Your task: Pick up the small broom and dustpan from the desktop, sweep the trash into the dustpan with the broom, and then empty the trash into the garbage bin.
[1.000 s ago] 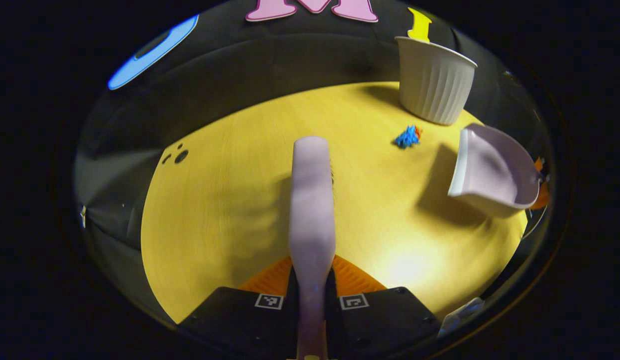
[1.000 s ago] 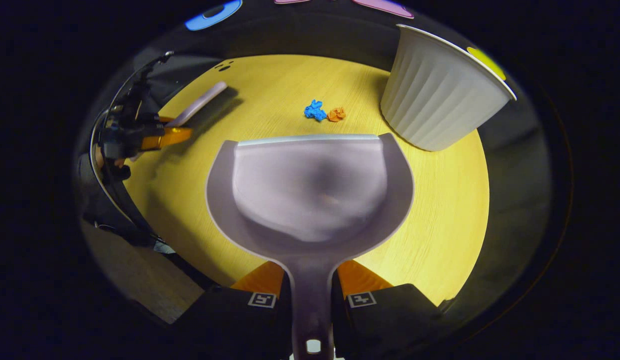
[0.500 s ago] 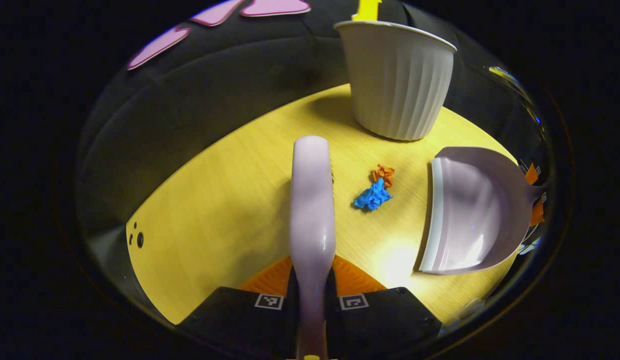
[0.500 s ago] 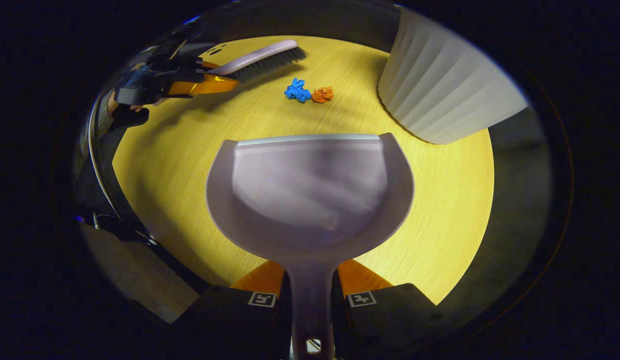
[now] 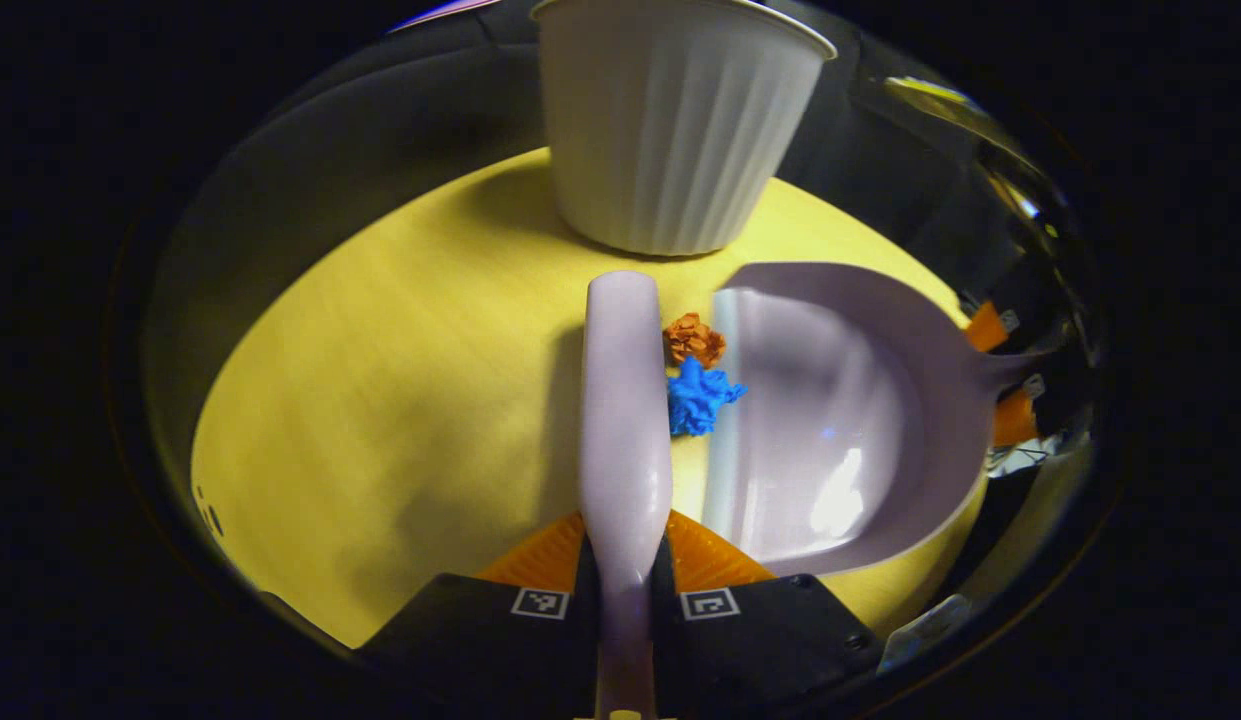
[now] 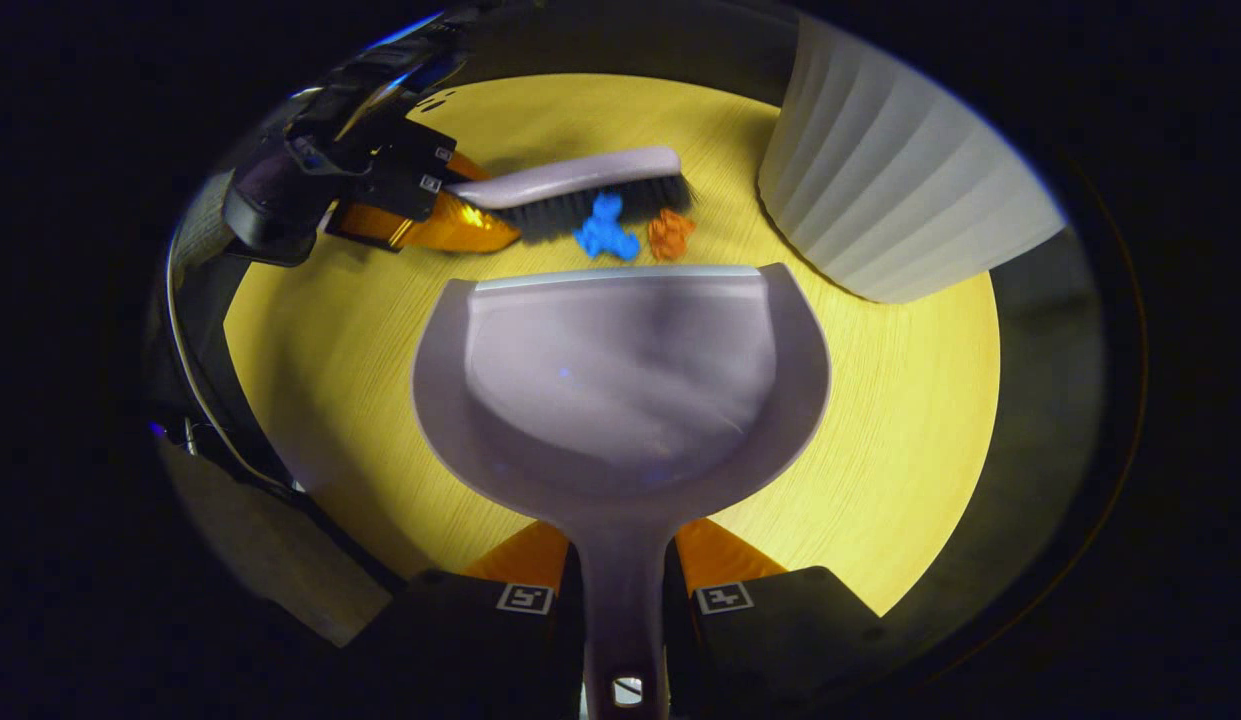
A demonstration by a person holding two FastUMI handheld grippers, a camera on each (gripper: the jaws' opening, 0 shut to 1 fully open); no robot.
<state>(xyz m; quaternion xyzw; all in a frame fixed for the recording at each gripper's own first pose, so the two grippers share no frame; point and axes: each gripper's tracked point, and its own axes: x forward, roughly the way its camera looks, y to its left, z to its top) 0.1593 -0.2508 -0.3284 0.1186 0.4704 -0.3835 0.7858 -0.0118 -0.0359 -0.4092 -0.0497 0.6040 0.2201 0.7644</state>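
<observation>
My left gripper [image 5: 625, 560] is shut on the handle of the pale lilac broom [image 5: 625, 400]; in the right gripper view that broom [image 6: 580, 185] lies bristles-down just behind the trash, with the left gripper [image 6: 420, 215] holding it. A blue paper wad [image 5: 695, 395] [image 6: 602, 228] and an orange wad [image 5: 692, 340] [image 6: 670, 232] sit between the bristles and the dustpan lip. My right gripper [image 6: 625, 580] is shut on the handle of the lilac dustpan [image 6: 620, 380] [image 5: 840, 420], whose front edge rests on the yellow tabletop [image 6: 880, 420] right at the wads.
A white ribbed garbage bin [image 5: 675, 120] [image 6: 880, 190] stands on the table just beyond the trash, close to the dustpan's far corner. The round table's edge [image 5: 280, 300] curves off to the left into dark cloth.
The broom has swung in behind the two wads and touches them. The dustpan has slid forward until its lip meets the trash. The bin looks nearer in both views.
</observation>
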